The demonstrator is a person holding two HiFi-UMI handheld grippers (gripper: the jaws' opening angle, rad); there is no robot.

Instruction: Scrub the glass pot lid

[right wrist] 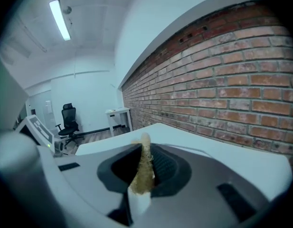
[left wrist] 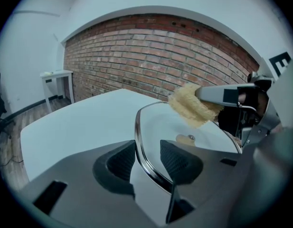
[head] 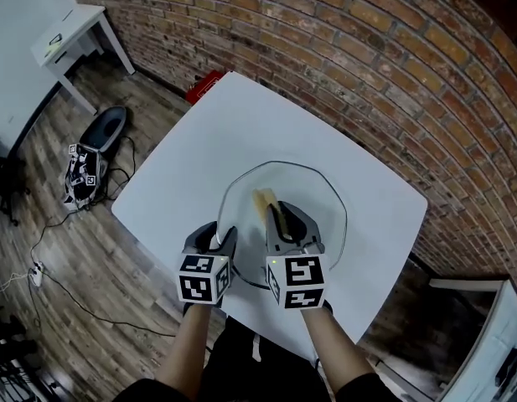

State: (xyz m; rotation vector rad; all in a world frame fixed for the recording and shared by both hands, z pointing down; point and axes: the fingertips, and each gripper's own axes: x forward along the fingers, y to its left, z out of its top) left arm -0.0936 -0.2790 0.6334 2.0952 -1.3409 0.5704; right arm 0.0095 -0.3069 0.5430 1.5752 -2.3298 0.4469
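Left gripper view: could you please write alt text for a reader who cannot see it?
The left gripper, jaws open, straddles the rim of a glass lid on a white table, while the right gripper holds a yellow sponge over the glass. A brick wall stands behind.

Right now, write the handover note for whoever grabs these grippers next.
Left tongs: open, astride the near rim of the glass pot lid; a gap shows beside the rim, so no clamp that I can see.
Right tongs: shut on the sponge, held over the glass; contact unclear.
Lid lies on the white table.
Done: sponge in grip, lid reached.
To do: steady the lid, scrub the glass.
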